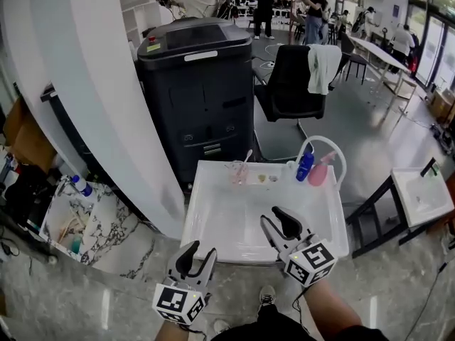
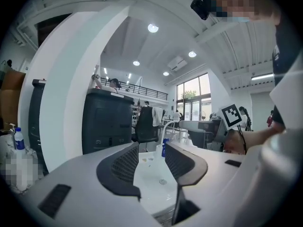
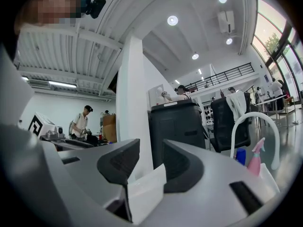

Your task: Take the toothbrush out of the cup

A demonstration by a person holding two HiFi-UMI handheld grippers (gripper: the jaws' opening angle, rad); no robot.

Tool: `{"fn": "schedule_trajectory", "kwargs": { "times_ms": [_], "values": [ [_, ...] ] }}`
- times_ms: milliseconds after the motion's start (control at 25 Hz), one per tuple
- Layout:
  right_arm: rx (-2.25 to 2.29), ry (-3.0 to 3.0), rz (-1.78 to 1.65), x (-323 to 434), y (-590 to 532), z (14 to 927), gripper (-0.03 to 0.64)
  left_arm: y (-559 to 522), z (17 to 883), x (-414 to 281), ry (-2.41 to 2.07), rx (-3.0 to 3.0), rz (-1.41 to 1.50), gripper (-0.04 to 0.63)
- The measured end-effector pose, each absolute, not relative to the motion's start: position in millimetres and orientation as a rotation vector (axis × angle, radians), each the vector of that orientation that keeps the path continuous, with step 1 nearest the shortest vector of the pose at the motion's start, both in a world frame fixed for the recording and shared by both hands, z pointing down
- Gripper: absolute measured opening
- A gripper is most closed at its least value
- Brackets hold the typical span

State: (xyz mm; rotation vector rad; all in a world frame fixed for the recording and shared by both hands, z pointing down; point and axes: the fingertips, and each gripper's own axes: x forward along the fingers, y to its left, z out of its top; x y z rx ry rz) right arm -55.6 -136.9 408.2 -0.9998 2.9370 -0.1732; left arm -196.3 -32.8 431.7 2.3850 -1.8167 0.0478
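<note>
A clear pinkish cup (image 1: 239,172) with a toothbrush (image 1: 246,157) standing in it sits on the back rim of a white sink (image 1: 197,215). Both grippers hover at the sink's near edge, well short of the cup. My left gripper (image 1: 200,251) is open and empty at the front left corner. In the left gripper view its jaws (image 2: 151,146) frame the basin, with the cup (image 2: 156,151) far off between them. My right gripper (image 1: 273,217) is open wide over the front right of the basin. In the right gripper view (image 3: 151,145) only the sink's edge shows between its jaws.
A blue bottle (image 1: 305,166) and a pink spray bottle (image 1: 318,171) stand by the white arched tap (image 1: 324,146) at the back right. Behind the sink are a black cabinet (image 1: 195,91) and an office chair (image 1: 288,84). A white pillar (image 1: 92,84) stands left, a second sink (image 1: 421,194) right.
</note>
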Motion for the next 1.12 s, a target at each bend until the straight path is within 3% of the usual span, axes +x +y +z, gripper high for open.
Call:
{"fn": "schedule_trajectory", "kwargs": {
  "times_ms": [520, 1120],
  "values": [
    [-0.832, 2.995, -0.222, -15, -247, 423, 0.146, -151, 440, -128, -1.887, 2.315, 0.106, 0.181],
    [-0.757, 2.983, -0.241, 16, -297, 421, 0.146, -218, 437, -90, -1.917, 2.315, 0.205, 0.183]
  ]
}}
